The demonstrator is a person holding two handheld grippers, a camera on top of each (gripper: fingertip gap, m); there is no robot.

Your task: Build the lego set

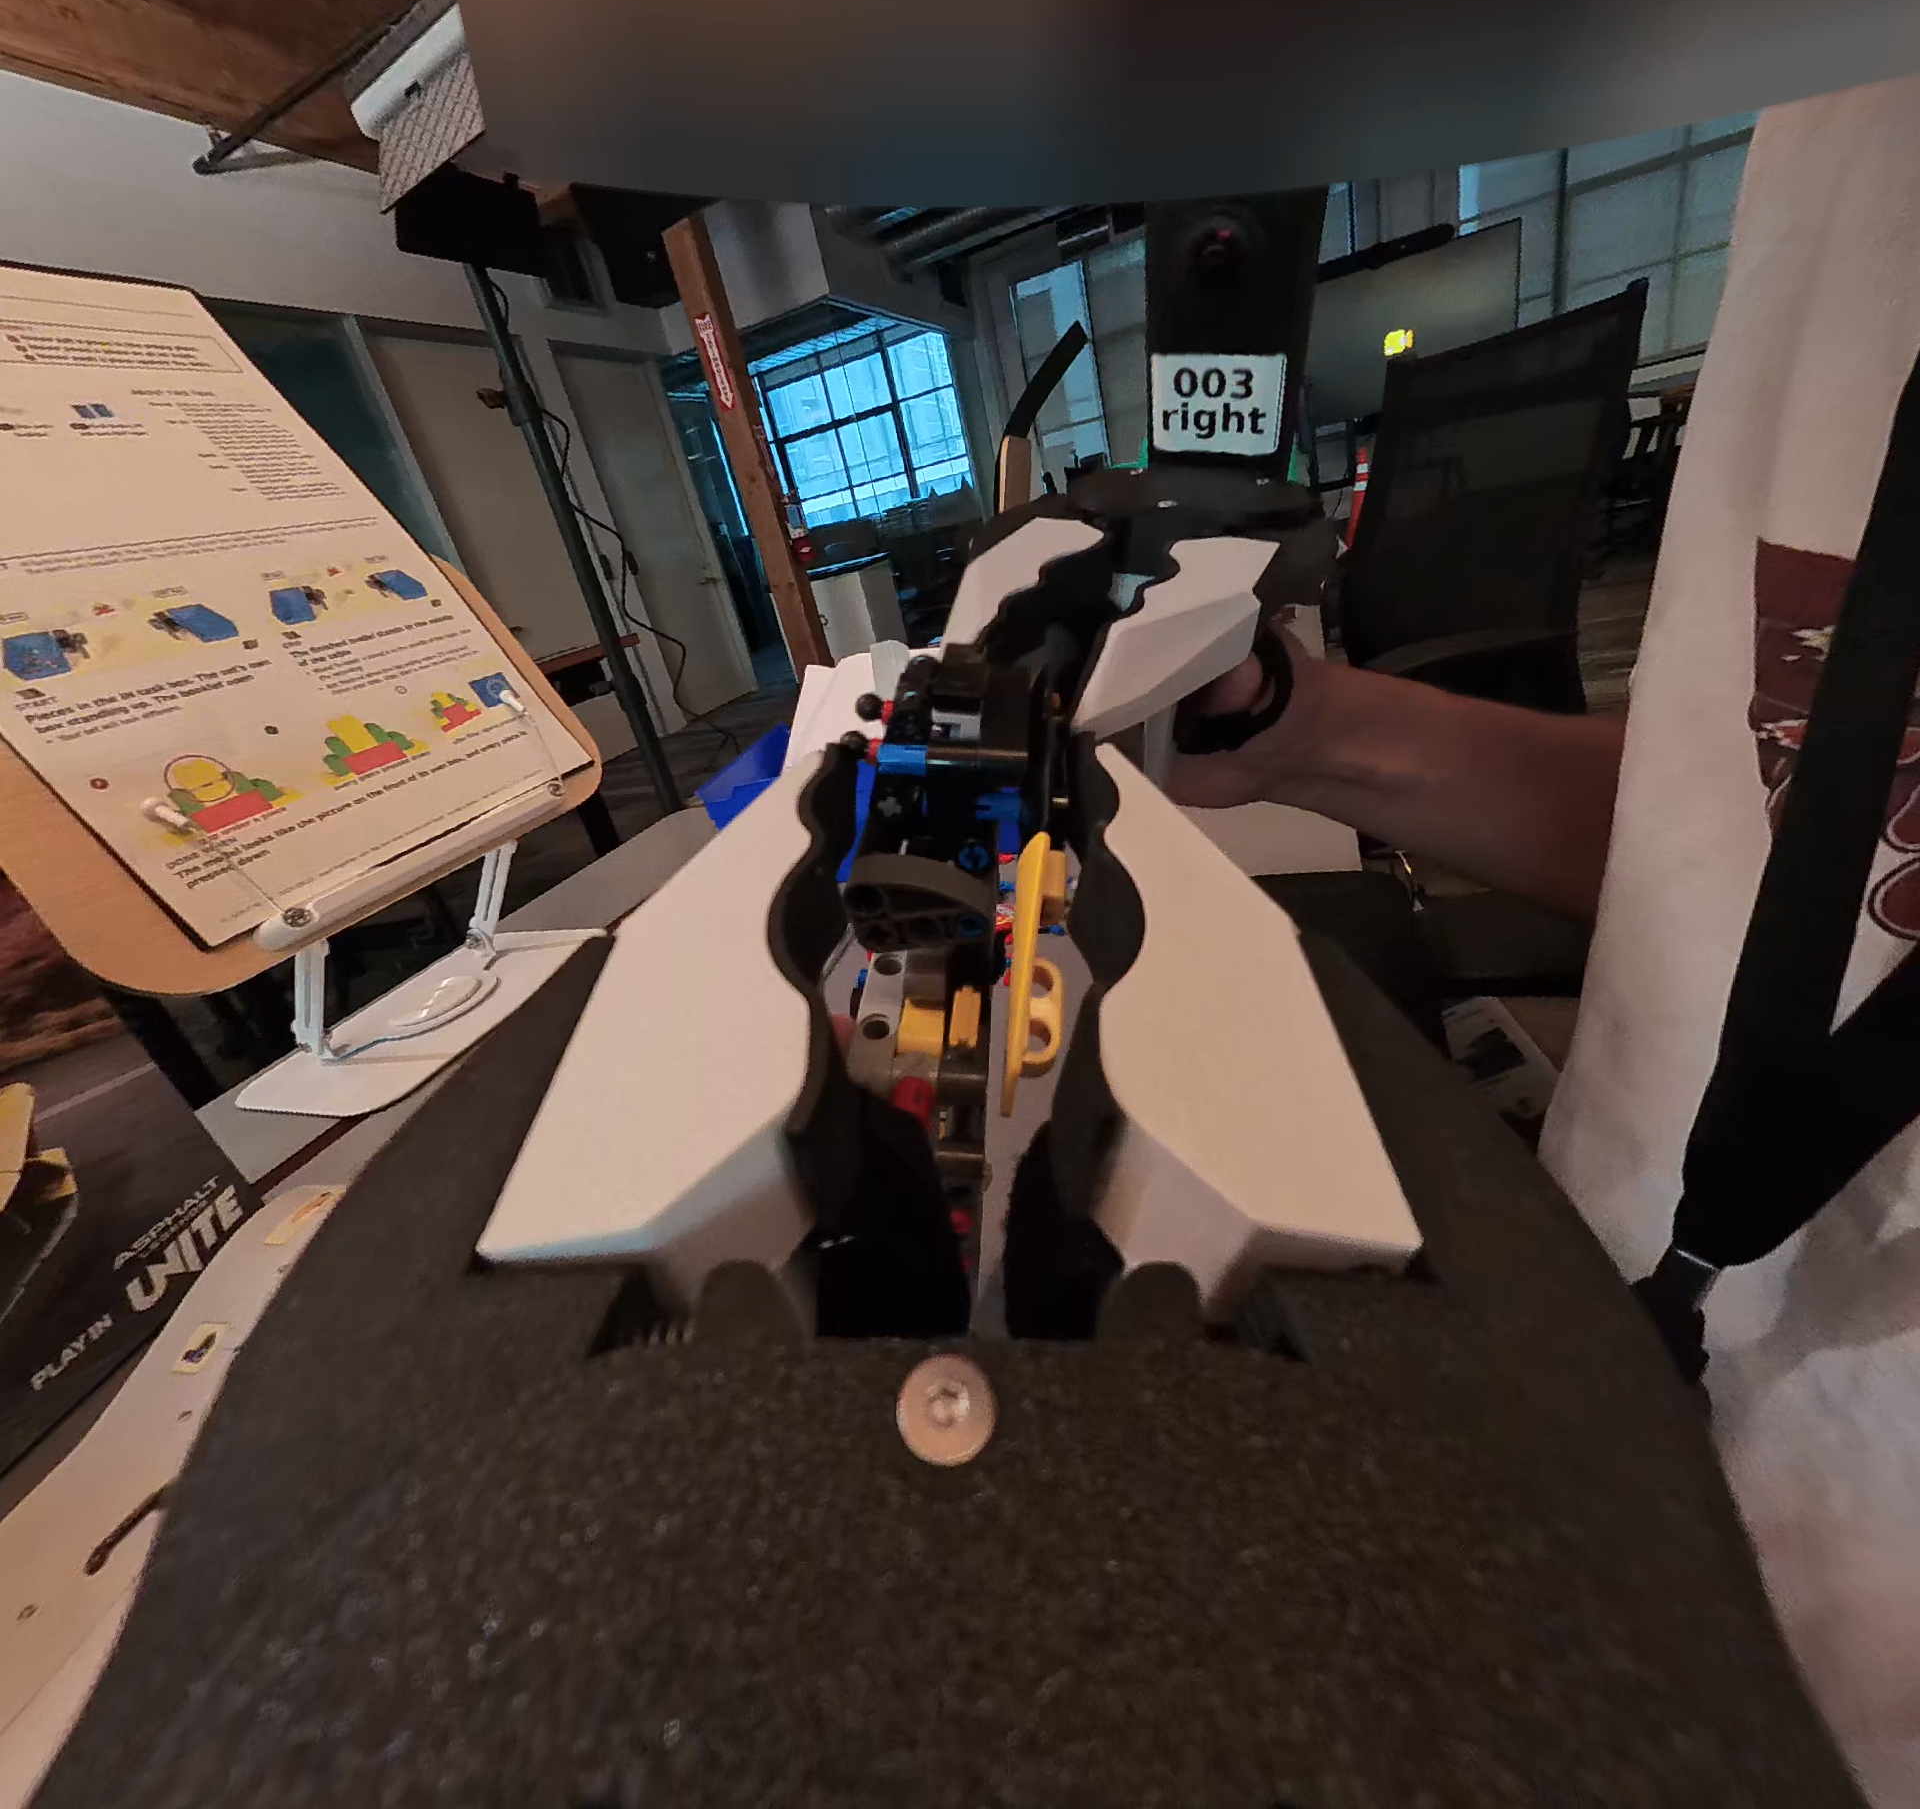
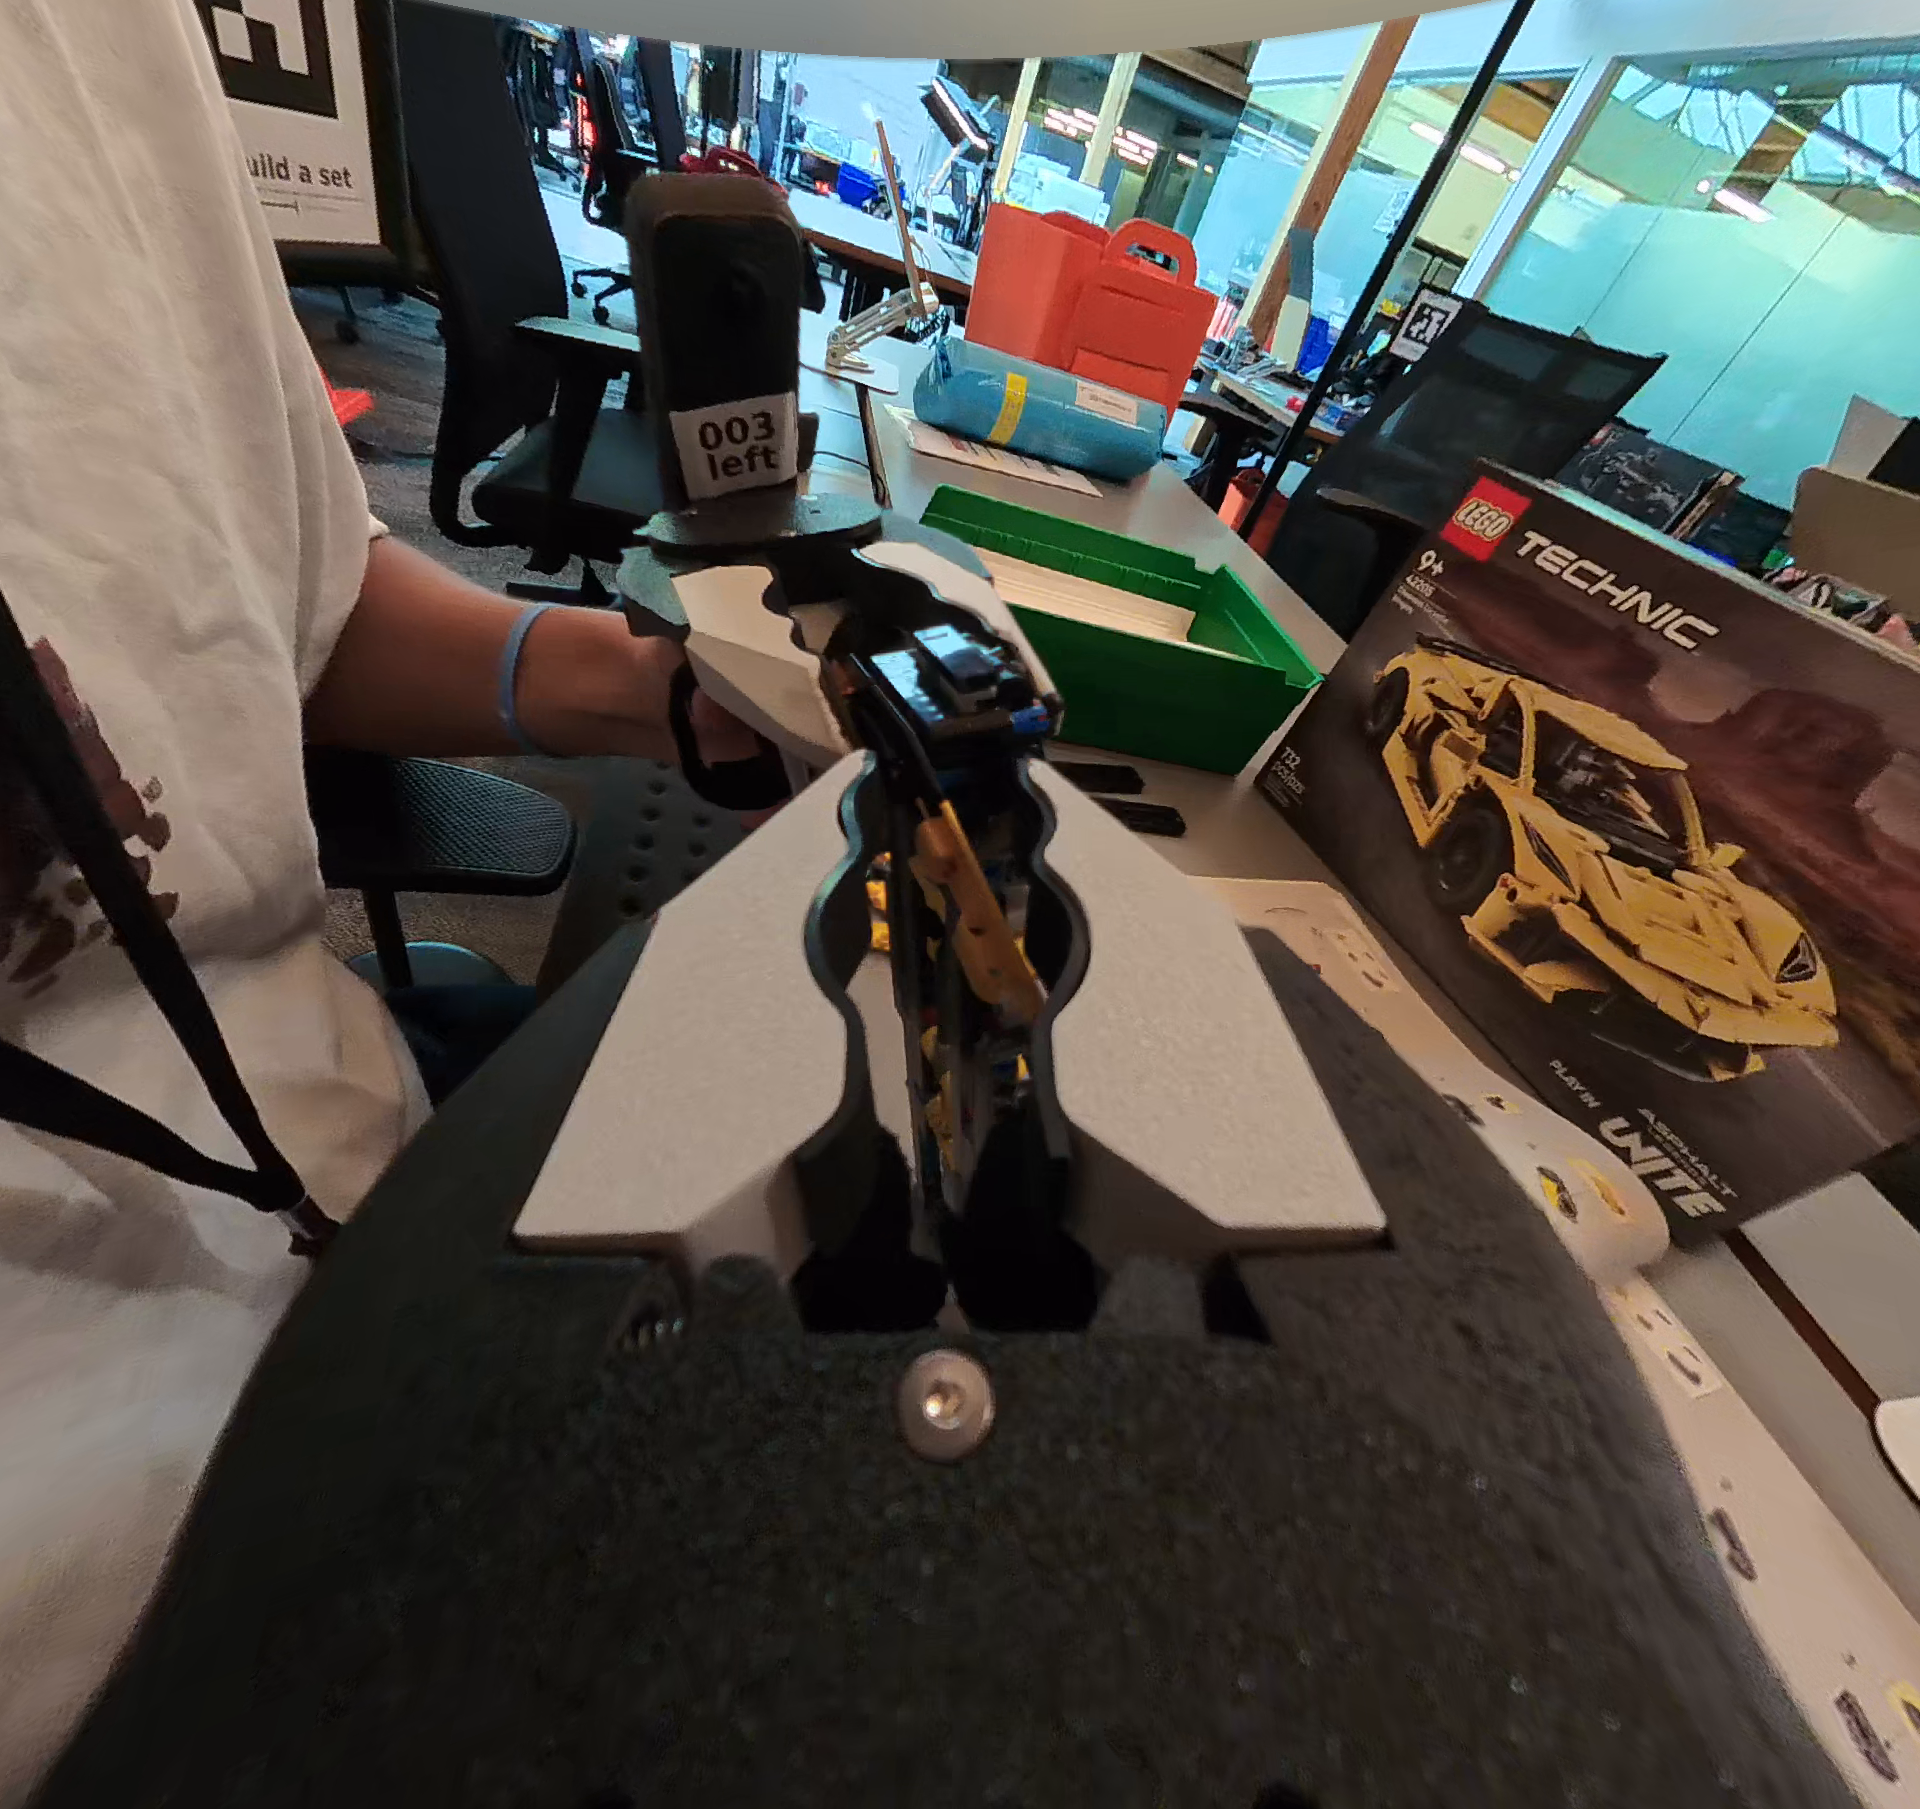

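A partly built lego assembly (image 1: 920,829) of black, blue, grey and yellow beams is held in the air between both grippers, which face each other. My left gripper (image 1: 961,772) is shut on its near end. The right gripper (image 1: 1117,606) grips the far end from the other side. In the right wrist view, my right gripper (image 2: 945,772) is shut on the assembly (image 2: 971,912), a long yellow beam lying between its fingers. The left gripper (image 2: 831,637) clamps the black and blue end beyond it. The pad contact is hidden by the fingers.
An instruction sheet on a white stand (image 1: 239,637) is at the left. The lego box (image 2: 1621,824) stands on the table at the right, with a green bin (image 2: 1153,647) behind it. The person's white shirt (image 2: 125,409) and forearms are close by. A blue bin (image 1: 743,772) sits farther back. Less than 4 cm separates the two grippers' tips.
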